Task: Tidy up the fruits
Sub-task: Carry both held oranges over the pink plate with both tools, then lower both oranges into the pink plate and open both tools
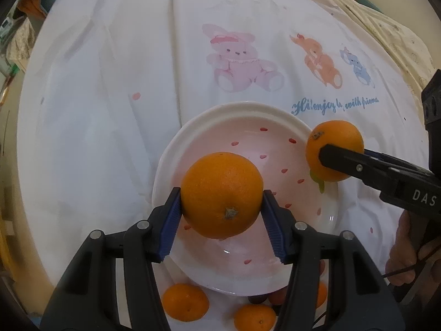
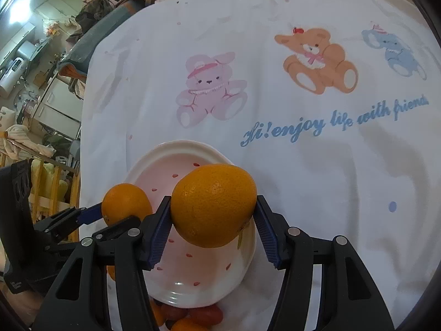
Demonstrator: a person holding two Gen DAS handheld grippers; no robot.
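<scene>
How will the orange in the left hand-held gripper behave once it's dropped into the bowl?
The orange is round, so it will probably roll. The bowl looks glossy and curved, likely steering it to the middle. Its firm peel probably won't bruise.

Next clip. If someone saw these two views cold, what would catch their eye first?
Two oranges, one clamped in each gripper above a white bowl with red specks: the left gripper holds one orange over the bowl's middle, the right gripper holds another orange by its rim. Next, the white cloth printed with pastel teddy bears, and small oranges lying loose beside the bowl.
</scene>
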